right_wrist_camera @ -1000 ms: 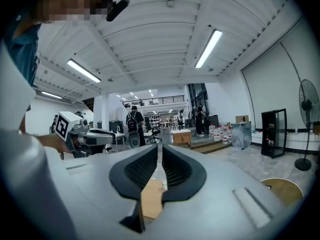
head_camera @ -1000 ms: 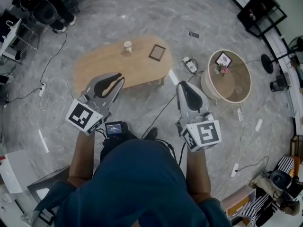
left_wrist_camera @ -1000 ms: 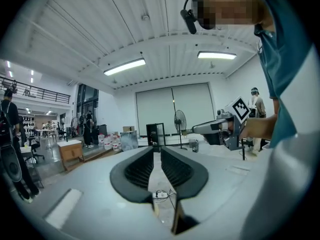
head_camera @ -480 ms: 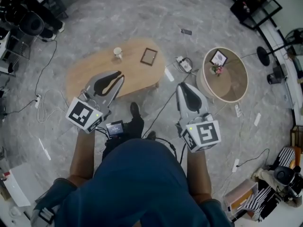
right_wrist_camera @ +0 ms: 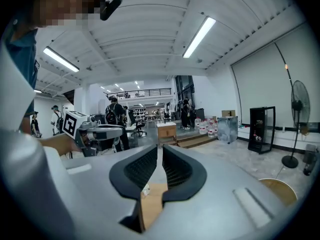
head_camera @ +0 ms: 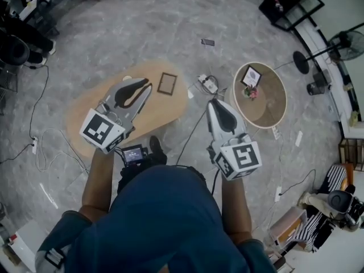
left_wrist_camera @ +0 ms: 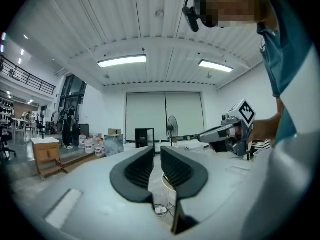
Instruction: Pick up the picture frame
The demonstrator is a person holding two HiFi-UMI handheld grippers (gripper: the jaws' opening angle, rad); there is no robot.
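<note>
Head view alone shows the picture frame. It lies flat, with a dark edge, on the oval wooden table, near the end that is toward the round table. The left gripper is held in the air over the wooden table, just beside the frame. The right gripper is over the grey floor between the two tables, apart from the frame. A white power strip lies on the floor there. On the round table stand a second small framed picture and some flowers.

Left gripper view gives what the head view cannot: its two jaws are almost together with only a thin slit, and nothing is between them. Right gripper view shows the same thin slit; these jaws are just opening and are also empty, and under them a strip of the wooden table appears.

The left forearm and the right forearm are bare and stretched forward from a blue shirt. Both grippers point about level, with the marker cubes toward the person
</note>
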